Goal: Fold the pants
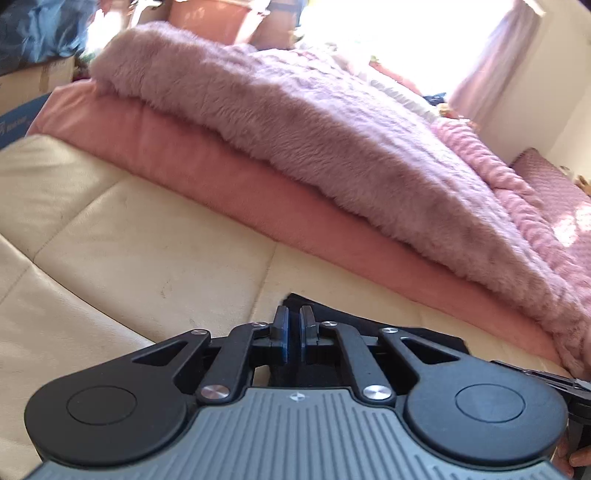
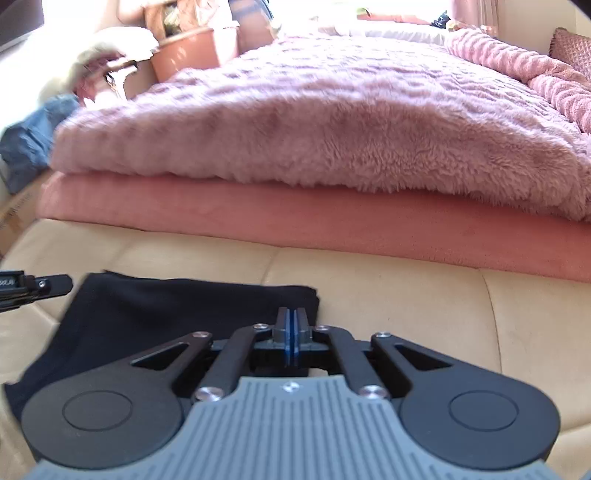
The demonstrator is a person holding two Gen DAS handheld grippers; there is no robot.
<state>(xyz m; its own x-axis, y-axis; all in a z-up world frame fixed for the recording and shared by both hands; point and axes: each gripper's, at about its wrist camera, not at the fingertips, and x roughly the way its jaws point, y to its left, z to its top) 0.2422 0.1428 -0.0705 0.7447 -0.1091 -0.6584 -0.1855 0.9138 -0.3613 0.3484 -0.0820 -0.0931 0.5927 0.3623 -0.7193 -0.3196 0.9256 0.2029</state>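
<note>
bed (image 2: 332, 229) — pink fluffy blanket (image 2: 314, 129) | cream padded surface (image 2: 406, 302) | sunlit window (image 1: 388, 33)

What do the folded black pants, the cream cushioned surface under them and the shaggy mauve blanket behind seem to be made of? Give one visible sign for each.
Folded black pants: probably a soft matt knit or cotton; no sheen, limp flat edges.
Cream cushioned surface: looks like leather or an imitation; smooth, faintly glossy, with stitched seams between padded panels.
Shaggy mauve blanket: likely synthetic faux fur; long fluffy pile.
</note>
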